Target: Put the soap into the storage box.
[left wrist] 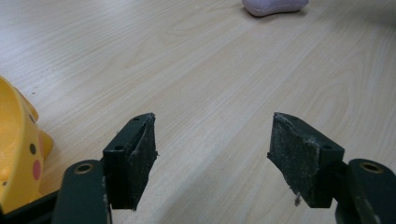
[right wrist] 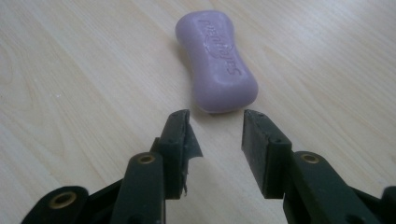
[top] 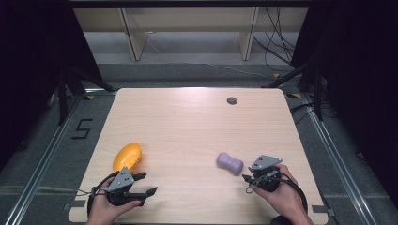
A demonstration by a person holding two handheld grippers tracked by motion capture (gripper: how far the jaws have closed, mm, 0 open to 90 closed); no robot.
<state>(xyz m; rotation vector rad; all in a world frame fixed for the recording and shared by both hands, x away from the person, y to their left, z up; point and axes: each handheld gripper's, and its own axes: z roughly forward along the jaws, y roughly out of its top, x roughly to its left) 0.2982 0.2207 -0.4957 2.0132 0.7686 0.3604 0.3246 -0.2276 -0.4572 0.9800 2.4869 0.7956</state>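
A purple bar of soap [top: 229, 162] [right wrist: 216, 60] lies flat on the wooden table [top: 197, 122], right of centre; it also peeks in at the top of the left gripper view [left wrist: 274, 5]. My right gripper [top: 247, 183] [right wrist: 216, 126] hovers just short of the soap's near end, its jaws a little apart with nothing between them. A yellow bowl-like dish with dots [top: 126, 156] [left wrist: 14, 154] rests at the front left. Just in front of the dish, my left gripper [top: 146, 183] [left wrist: 212, 140] stands wide open and empty, pointing toward the soap.
A small round grey grommet [top: 232, 100] is set into the table near its far edge. Beyond the table are shelf legs and loose cables on the floor. Bare wood lies between the dish and the soap.
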